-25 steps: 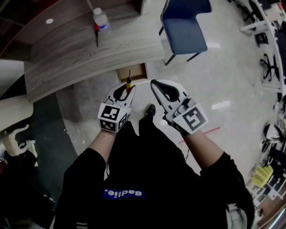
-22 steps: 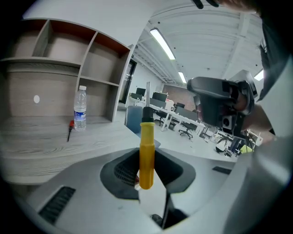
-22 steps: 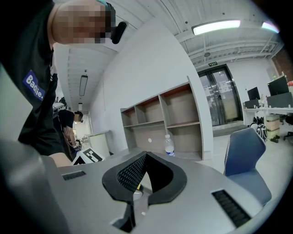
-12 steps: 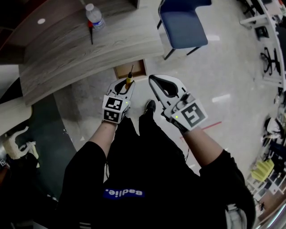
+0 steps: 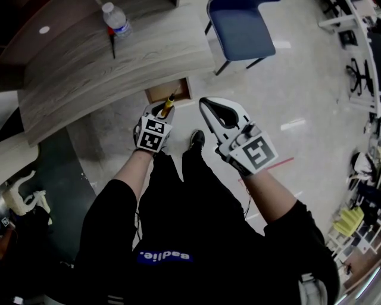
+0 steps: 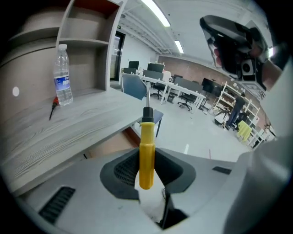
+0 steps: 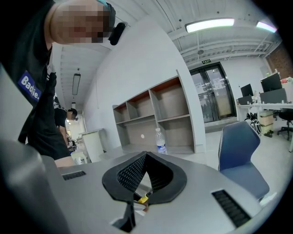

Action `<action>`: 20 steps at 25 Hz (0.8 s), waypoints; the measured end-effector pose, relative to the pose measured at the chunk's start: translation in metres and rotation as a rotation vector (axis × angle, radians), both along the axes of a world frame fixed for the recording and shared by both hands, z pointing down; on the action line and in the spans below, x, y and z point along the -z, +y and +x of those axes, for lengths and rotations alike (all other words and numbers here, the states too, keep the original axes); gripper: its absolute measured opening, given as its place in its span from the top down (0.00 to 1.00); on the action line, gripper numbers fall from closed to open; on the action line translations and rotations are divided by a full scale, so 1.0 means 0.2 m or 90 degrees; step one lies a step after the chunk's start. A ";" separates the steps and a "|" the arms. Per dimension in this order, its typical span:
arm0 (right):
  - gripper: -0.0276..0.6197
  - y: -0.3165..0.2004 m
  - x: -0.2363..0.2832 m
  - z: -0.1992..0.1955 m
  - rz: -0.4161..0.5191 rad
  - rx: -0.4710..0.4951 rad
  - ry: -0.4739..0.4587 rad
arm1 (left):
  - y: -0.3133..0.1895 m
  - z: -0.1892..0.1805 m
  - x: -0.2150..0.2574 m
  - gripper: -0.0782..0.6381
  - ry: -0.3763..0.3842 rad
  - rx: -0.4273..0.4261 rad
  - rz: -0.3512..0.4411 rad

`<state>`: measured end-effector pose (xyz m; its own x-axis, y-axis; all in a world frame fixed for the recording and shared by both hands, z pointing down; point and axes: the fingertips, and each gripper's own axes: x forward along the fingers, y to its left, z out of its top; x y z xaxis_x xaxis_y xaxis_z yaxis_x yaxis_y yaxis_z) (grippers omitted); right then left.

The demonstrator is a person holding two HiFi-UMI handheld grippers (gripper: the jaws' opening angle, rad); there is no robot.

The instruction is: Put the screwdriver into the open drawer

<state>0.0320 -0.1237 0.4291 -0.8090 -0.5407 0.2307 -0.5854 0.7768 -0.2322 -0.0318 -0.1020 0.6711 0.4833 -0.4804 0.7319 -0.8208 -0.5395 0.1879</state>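
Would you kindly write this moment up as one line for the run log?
step: carry to drawer | left gripper: shut on screwdriver | right gripper: shut, empty | drawer: open, screwdriver not yet in

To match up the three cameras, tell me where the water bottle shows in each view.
Head view: the water bottle stands top left on the wooden desk.
Left gripper view: far left, upright on that desk.
Right gripper view: centre, just above the jaws.
Shared landmark: the blue chair, right of the bottle in all three.
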 end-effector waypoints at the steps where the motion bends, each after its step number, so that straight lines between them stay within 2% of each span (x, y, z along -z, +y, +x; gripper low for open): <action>1: 0.92 0.00 -0.01 0.01 -0.001 -0.001 0.001 | 0.00 -0.01 -0.04 0.76 -0.013 -0.004 -0.010; 5: 0.92 -0.01 -0.04 0.03 -0.008 0.001 0.008 | -0.02 -0.03 -0.17 0.76 -0.044 -0.016 -0.036; 10: 0.92 -0.03 -0.09 0.03 -0.017 0.003 0.006 | -0.05 -0.03 -0.33 0.76 -0.061 -0.022 -0.055; 20: 0.92 -0.07 -0.15 0.04 -0.025 0.006 0.004 | -0.05 -0.04 -0.49 0.76 -0.140 -0.076 -0.091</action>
<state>0.0407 -0.1381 0.4589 -0.8123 -0.5235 0.2570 -0.5798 0.7726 -0.2587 -0.0392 -0.1128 0.7693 0.3525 -0.3138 0.8817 -0.7820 -0.6162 0.0933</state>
